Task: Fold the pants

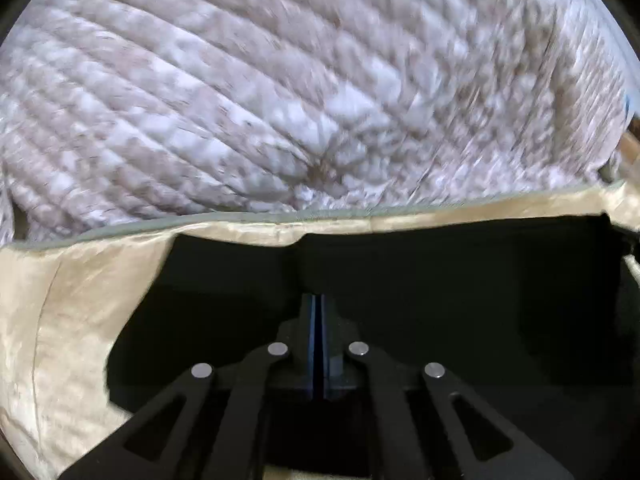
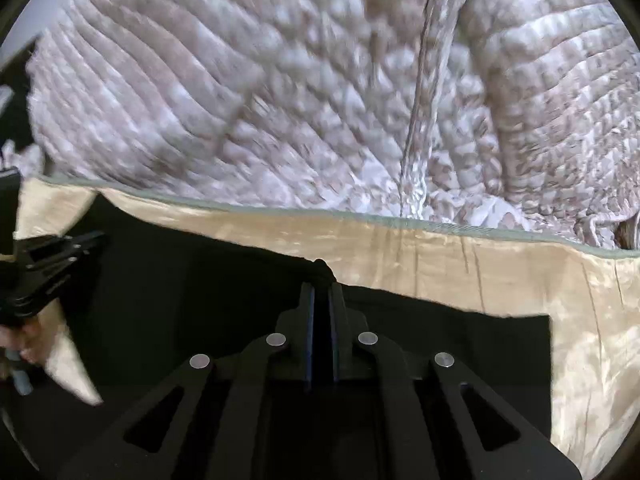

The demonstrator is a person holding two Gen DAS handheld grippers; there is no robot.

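Left wrist view: the left gripper [image 1: 319,312], jaws closed on the black fabric pants [image 1: 460,300], sits low in frame over a beige sheet [image 1: 52,320]. Right wrist view: the right gripper [image 2: 321,304] pinches the pants' edge at frame centre; judging by this, both should lift evenly, keeping the edge taut.

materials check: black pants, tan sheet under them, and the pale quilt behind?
Black pants: matte woven cloth, probably; light-absorbing, weave unreadable.
Tan sheet: satin or crushed-velvet look; soft sheen, creases, grey-green piped edge.
Quilt: puffy textile, pale pinkish-white, stitched in ridged rows; motion blur hides the fibre.
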